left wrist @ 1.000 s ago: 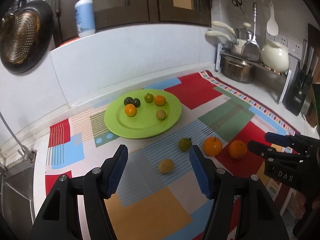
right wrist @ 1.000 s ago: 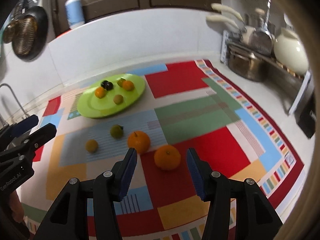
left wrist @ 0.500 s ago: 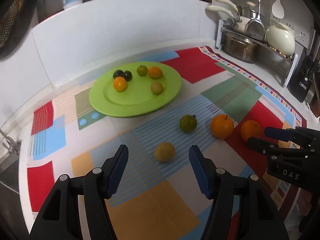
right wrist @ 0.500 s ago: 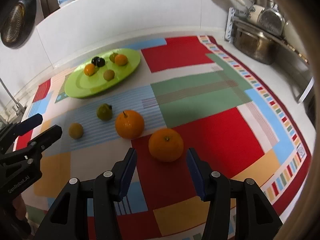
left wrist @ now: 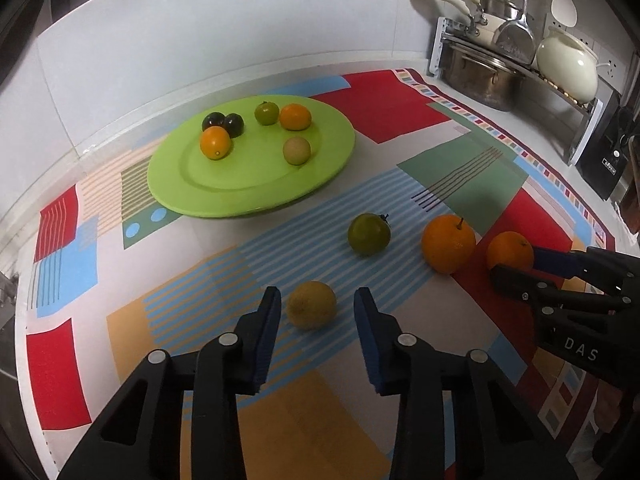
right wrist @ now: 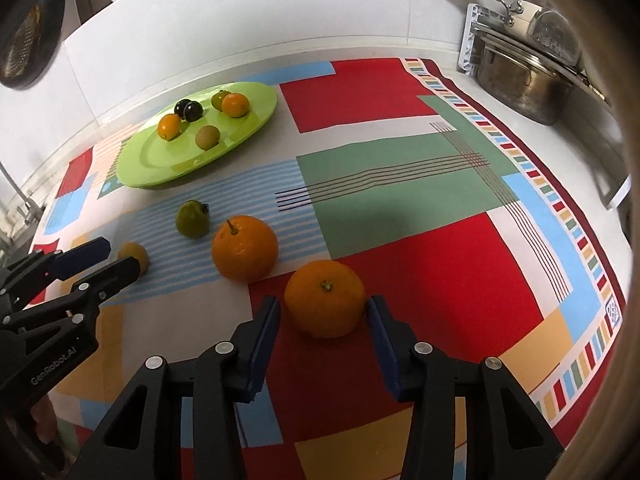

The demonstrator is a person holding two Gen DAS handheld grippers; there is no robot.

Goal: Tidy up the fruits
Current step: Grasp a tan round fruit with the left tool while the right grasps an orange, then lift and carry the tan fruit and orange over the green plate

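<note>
Orange and round, with a small green stem scar on top, the orange (right wrist: 325, 299) lies on a red patch of the patterned cloth (right wrist: 400, 168), and compared with half a second ago it now sits between the fingers of the right gripper (right wrist: 323, 316), which has come lower and closer; its jaws are spread, one on each side of the fruit, the right pad seems just at the peel but I cannot tell if it touches. The yellowish fruit (left wrist: 312, 305), dull and a little rough, was earlier ahead of the left gripper (left wrist: 316, 310); now it is between the blue pads, jaws also spread and not pressing it. Just beside are a second orange (left wrist: 448, 243) with a short stalk and a green fruit (left wrist: 369, 234), both on the striped blue part. Farther back the green plate (left wrist: 240, 184) holds six small fruits, in the same places as before
</note>
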